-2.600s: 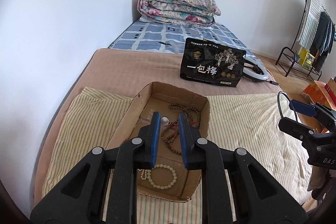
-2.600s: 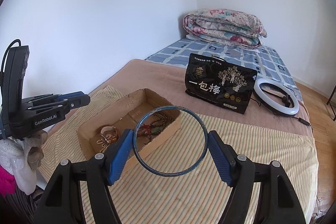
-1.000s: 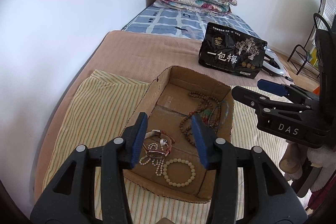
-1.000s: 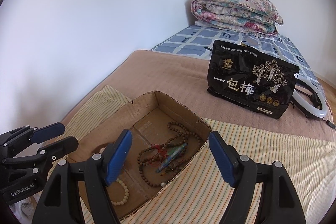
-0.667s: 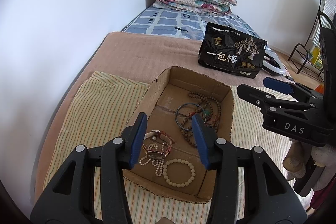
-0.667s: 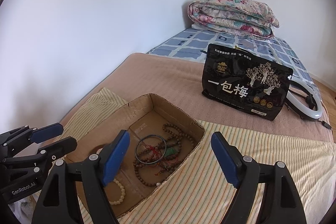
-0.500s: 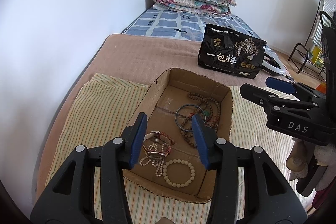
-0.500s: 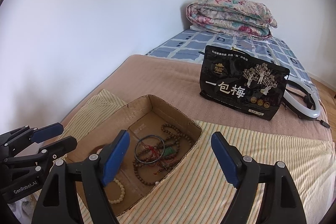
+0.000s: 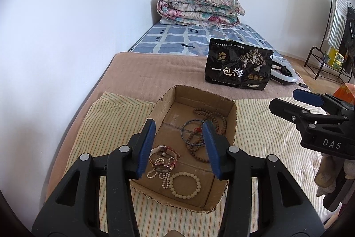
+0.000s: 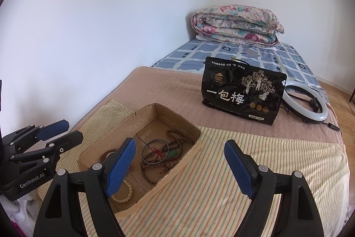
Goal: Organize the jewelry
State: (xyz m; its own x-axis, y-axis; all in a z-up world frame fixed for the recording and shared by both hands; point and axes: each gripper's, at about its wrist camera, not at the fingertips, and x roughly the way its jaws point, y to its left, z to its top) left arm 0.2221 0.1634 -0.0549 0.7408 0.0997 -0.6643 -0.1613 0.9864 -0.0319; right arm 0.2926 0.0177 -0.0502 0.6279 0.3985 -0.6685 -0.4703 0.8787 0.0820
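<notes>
Right wrist view: the cardboard box (image 10: 177,119) sits ahead and left of the right gripper (image 10: 178,167), whose jaws have just been opening and stand wide apart, empty. The dark bangle (image 10: 155,151) lies inside the box on the brown beads (image 10: 175,137). The left gripper (image 9: 177,146) hangs over the box, half apart, holding nothing. This drop-off looks finished; next likely calls for finding any piece outside the box.

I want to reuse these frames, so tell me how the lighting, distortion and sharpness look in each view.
Left wrist view: even daylight, no glare, strong fisheye bending, dark vignette corners; cardboard box and bangle sharp. Right wrist view: same soft light, sun streaks on the striped cloth, black snack bag text legible, edges curved.
</notes>
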